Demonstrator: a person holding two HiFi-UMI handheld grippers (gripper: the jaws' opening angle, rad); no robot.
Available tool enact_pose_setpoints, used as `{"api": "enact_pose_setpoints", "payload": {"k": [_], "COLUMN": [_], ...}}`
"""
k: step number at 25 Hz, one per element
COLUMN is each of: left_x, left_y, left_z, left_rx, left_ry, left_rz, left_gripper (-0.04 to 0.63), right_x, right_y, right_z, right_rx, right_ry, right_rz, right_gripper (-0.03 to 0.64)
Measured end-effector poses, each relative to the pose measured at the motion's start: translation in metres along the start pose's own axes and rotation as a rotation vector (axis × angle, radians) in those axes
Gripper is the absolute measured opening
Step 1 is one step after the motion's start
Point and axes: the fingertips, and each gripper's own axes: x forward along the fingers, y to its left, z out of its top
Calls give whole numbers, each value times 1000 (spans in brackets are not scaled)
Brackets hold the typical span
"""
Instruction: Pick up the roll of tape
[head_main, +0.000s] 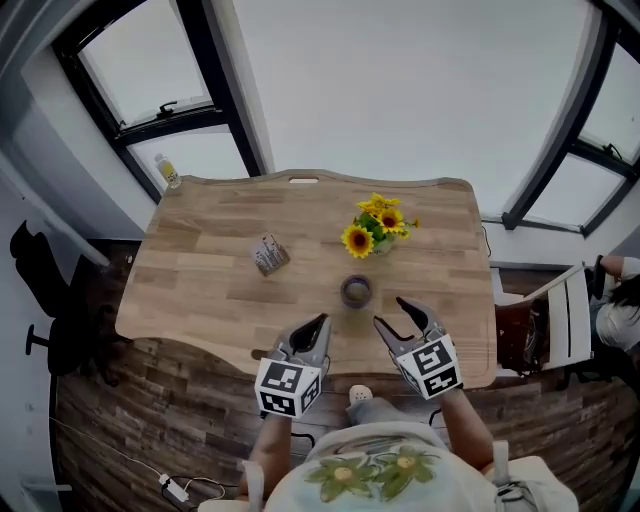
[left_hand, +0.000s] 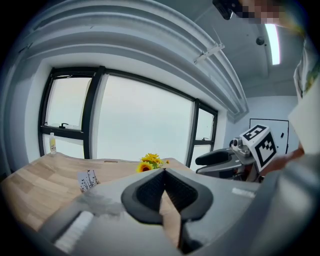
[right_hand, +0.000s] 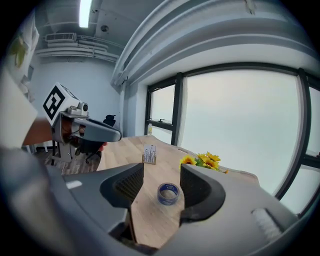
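The roll of tape, blue-grey, lies flat on the wooden table in front of the sunflowers. My right gripper hovers just short of it and a little to its right, jaws wide open and empty. In the right gripper view the tape roll shows between and beyond the open jaws of the right gripper, untouched. My left gripper is to the roll's near left, its tips together with nothing held. The left gripper view shows its pads meeting; the tape is hidden there.
A vase of sunflowers stands just behind the tape. A small card holder sits to the left. A bottle is on the window sill. A black chair stands at the left, a white chair at the right.
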Motion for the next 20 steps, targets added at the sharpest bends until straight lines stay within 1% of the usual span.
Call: {"api": "enact_pose_setpoints", "payload": {"k": [5,9,11,15,20], "left_x": [21,31,35,39,44], "left_y": [14,26,32,41,52], "left_z": [1,-5,-8,-13,-18], "left_rx": [-13,-31,-39,-47,-61], "left_ry": [10,23,28,37,45], "left_rz": [20,48,61,83,110], "left_gripper": [5,5,5,5,5], "right_x": [26,48,59,81,104], "right_y": [-15,-16,-14,-6,4], "right_z": [-4,-11,-20,-40,-64], "right_rx": [-4,-24,-67,-208,-299], "right_ry": [33,66,103,184,269], "right_rz": [40,96,125,169,262], "right_gripper": [218,218,218,218,218]}}
